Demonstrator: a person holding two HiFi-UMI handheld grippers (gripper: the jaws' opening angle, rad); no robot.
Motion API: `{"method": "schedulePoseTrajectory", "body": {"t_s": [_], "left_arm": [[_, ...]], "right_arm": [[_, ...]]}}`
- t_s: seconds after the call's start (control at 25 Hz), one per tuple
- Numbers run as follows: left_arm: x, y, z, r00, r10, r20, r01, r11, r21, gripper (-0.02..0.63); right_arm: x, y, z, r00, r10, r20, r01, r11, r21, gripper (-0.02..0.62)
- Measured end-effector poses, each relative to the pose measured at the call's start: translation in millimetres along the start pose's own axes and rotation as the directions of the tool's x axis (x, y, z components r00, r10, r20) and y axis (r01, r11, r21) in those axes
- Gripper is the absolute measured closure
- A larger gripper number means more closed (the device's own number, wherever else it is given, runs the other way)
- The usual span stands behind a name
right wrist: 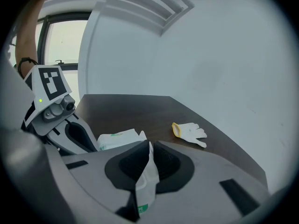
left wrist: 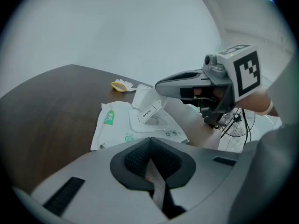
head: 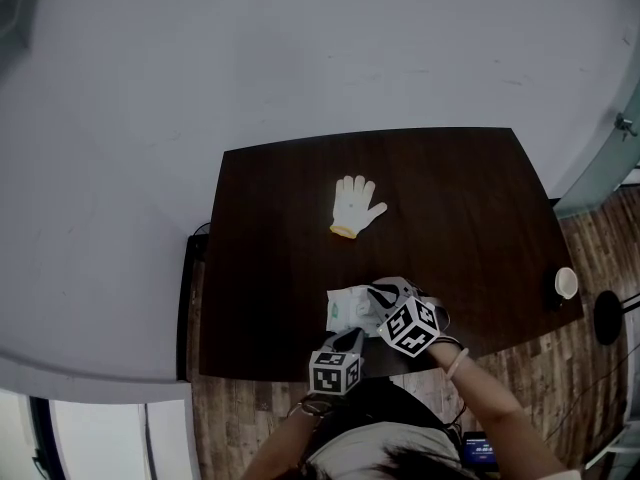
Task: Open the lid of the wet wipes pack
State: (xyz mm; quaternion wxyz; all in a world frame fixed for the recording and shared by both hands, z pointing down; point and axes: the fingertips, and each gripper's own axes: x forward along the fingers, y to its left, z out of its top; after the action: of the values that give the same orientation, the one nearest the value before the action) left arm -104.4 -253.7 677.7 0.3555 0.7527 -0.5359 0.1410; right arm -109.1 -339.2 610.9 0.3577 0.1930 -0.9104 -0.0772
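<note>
The white wet wipes pack [head: 347, 309] with green print lies near the dark table's front edge [head: 300, 368]. In the left gripper view its lid flap [left wrist: 148, 112], marked OPEN, stands lifted off the pack [left wrist: 117, 125]. My right gripper [head: 378, 293] hangs over the pack, shut on a white flap of it [right wrist: 147, 171] that runs up between the pads. My left gripper [head: 352, 336] sits low at the pack's near edge. It is shut on a thin pale strip [left wrist: 154, 181] that looks like the pack's edge.
A white work glove [head: 355, 206] with a yellow cuff lies in the middle of the table, beyond the pack. A small white cup [head: 566, 283] stands at the table's right edge. A fan [head: 606, 318] stands on the wooden floor to the right.
</note>
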Motion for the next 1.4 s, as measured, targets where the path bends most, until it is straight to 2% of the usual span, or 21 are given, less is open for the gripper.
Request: {"method": "schedulePoseTrajectory", "body": {"t_s": [0.56, 0.88, 1.04, 1.28, 1.4], "left_arm": [[2, 0, 2, 1.0, -0.006, -0.001, 0.006, 1.0, -0.008, 0.588], [4, 1, 2, 1.0, -0.01, 0.007, 0.01, 1.0, -0.003, 0.588], [6, 1, 3, 1.0, -0.018, 0.002, 0.018, 1.0, -0.007, 0.588], [6, 1, 3, 1.0, -0.021, -0.002, 0.021, 1.0, -0.007, 0.588], [7, 1, 3, 1.0, -0.018, -0.001, 0.018, 1.0, -0.008, 0.588]], "right_arm": [[30, -28, -10, 1.0, 0.011, -0.015, -0.01, 0.999, 0.038, 0.551], [49, -37, -24, 0.999, 0.025, -0.037, -0.022, 0.996, 0.092, 0.541], [58, -37, -34, 0.997, 0.039, -0.06, -0.032, 0.994, 0.107, 0.577], [66, -32, -45, 0.994, 0.068, -0.084, -0.056, 0.989, 0.14, 0.588], [69, -32, -49, 0.993, 0.079, -0.093, -0.061, 0.981, 0.186, 0.588]]}}
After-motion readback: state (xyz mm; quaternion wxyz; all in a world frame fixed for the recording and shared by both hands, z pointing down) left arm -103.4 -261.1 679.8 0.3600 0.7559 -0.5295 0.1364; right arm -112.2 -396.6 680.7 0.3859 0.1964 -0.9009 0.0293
